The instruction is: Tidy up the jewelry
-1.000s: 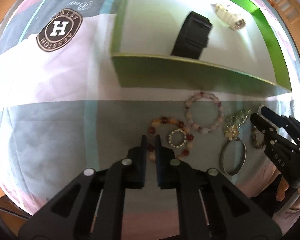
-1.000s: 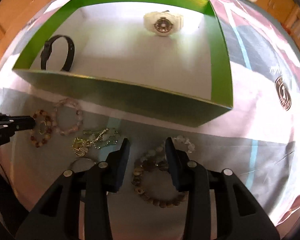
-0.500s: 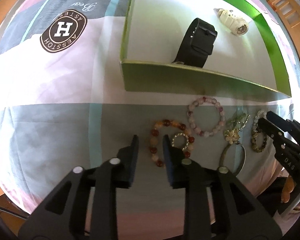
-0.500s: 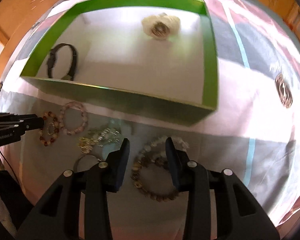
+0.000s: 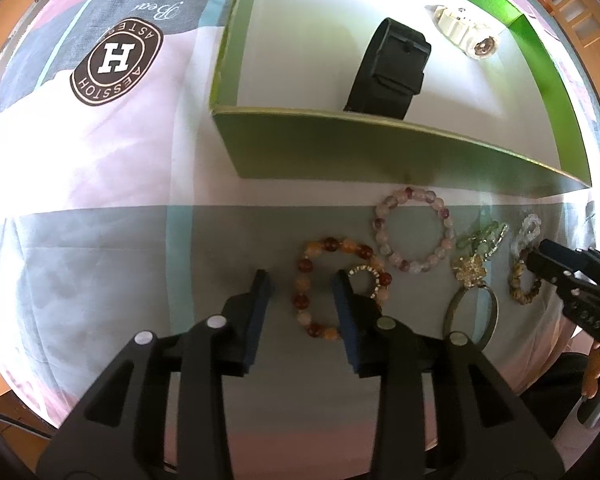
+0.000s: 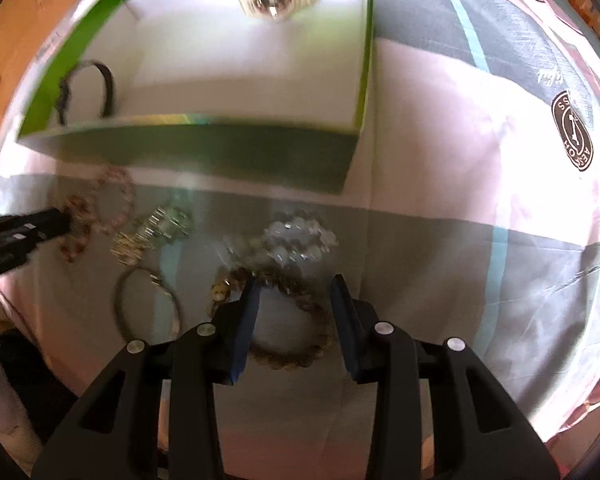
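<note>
Only the left view shows the gold ring point(image 5: 366, 282) sharply.

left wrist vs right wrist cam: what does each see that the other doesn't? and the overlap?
Left wrist only: the small sparkly ring lying inside the amber bead bracelet, sharp, with the open left tongs astride that bracelet's near side.

Right wrist only: the whole brown bead bracelet and clear bead bracelet, with the open right tongs over them; the left view catches only slivers.

Both: green box holding the black watch and white watch, pink bead bracelet, gold flower piece, metal bangle.
</note>
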`<state>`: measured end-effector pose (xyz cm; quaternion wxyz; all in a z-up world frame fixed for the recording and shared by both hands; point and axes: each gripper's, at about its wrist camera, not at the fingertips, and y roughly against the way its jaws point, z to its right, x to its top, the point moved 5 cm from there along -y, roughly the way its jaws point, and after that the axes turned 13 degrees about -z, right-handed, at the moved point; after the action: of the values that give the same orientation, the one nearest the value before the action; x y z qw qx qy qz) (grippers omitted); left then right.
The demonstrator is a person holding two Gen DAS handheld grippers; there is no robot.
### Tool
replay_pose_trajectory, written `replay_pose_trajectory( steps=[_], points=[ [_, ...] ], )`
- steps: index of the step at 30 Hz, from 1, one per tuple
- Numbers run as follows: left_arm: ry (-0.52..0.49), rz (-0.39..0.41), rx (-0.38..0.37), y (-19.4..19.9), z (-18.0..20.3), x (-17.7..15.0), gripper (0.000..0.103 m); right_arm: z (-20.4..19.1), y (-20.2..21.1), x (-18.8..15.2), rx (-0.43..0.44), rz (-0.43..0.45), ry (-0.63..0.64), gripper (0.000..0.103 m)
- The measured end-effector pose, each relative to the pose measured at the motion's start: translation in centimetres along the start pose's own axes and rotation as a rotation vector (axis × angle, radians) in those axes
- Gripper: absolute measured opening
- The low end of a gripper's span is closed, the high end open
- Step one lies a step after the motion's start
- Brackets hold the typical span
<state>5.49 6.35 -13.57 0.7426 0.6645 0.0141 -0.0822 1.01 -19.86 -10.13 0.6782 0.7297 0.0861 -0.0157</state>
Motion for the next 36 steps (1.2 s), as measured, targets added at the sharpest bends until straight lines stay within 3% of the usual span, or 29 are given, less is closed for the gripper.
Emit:
replay_pose_trajectory(
  steps=[3,4,5,12,16,21,24,27,36],
  points=[
    [-0.002,0.0,0.006,0.0,-0.2,0.1,0.035,-0.3,0.1,-0.1,-0.019,0.017,0.011,0.033],
    [-0.003,0.001,0.008,0.0,-0.1,0.1,0.035,-0.6,0.3,-0.1,-0.011,0.025,0.016,0.012],
    [-0.003,0.001,0.009,0.1,-0.2,0.1,0.035,-0.9,0.6,-0.4,0.005,0.029,0.024,0.01],
    [0.0,0.007,0.002,0.1,-0.2,0.1,0.035,0.0,1.5,-0.5,0.037,0.05,0.002,0.01],
    [-0.009,0.007,0.009,0.0,-0.1,0.1,0.039,0.6,1.2,-0.6,0.011,0.032,-0.019,0.024],
    [-0.013,0.009,0.015,0.0,0.1,0.0,0.039,0.0,1.6,-0.5,-0.055,0.058,0.003,0.025],
    [-0.005,0.006,0.013,0.1,-0.2,0.0,0.033,0.1,1.4,-0.7,-0.057,0.05,-0.004,0.025],
    [0.021,0.007,0.003,0.2,-0.9,0.3,0.02,0.1,1.4,-0.2,-0.061,0.046,-0.003,0.025],
    [-0.011,0.022,0.057,-0.1,0.1,0.3,0.028,-1.3,-2.3,0.2,-0.098,0.046,0.014,0.031]
  ],
)
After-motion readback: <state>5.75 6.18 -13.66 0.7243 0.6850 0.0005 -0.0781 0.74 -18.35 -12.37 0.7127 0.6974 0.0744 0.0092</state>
